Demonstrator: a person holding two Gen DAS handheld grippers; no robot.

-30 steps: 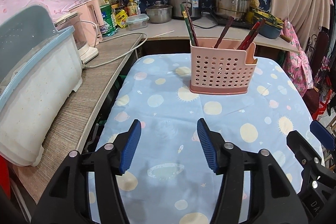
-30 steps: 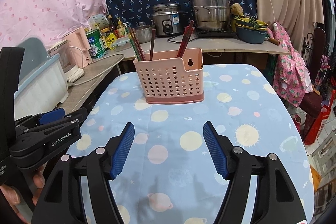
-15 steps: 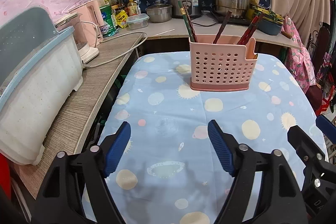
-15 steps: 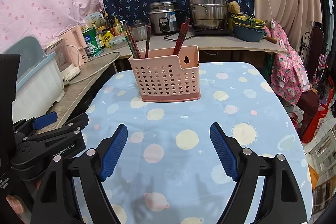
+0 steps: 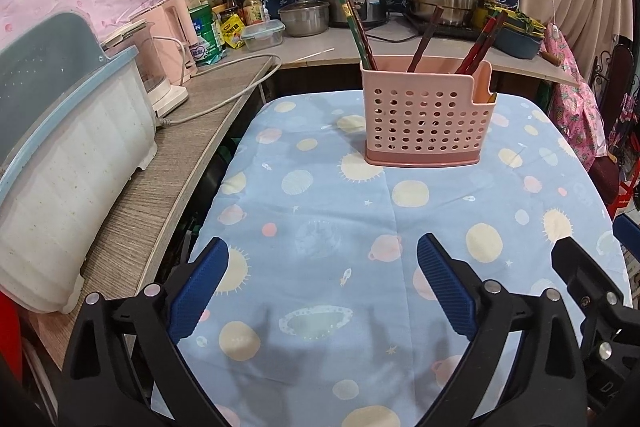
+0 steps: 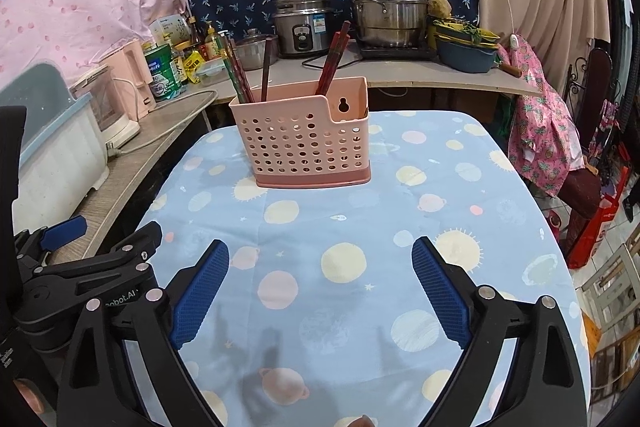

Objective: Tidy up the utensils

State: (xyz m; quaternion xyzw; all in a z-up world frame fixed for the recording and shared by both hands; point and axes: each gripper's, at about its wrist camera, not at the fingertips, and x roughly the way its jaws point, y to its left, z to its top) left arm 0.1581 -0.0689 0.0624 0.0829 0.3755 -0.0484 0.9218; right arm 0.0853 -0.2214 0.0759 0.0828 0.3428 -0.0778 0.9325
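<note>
A pink perforated utensil holder [image 5: 427, 119] stands upright at the far end of the table, also in the right wrist view [image 6: 304, 139]. Several chopsticks [image 5: 362, 31] stand in it, green and red ones at left, a brown one in the middle, red ones [image 6: 334, 61] at right. My left gripper [image 5: 322, 285] is open and empty, low over the near end of the table. My right gripper [image 6: 320, 287] is open and empty, to the right of the left one. Both are well short of the holder.
The table wears a blue planet-print cloth [image 5: 340, 211]. A white bin with a blue lid [image 5: 60, 155] sits on the wooden counter at left, beside a pink kettle [image 5: 176, 39]. Pots and a rice cooker [image 6: 304, 25] line the back counter. Chairs stand at right [image 6: 600, 291].
Both grippers have opened wider and drawn back a little from the holder. The holder and chopsticks have not moved.
</note>
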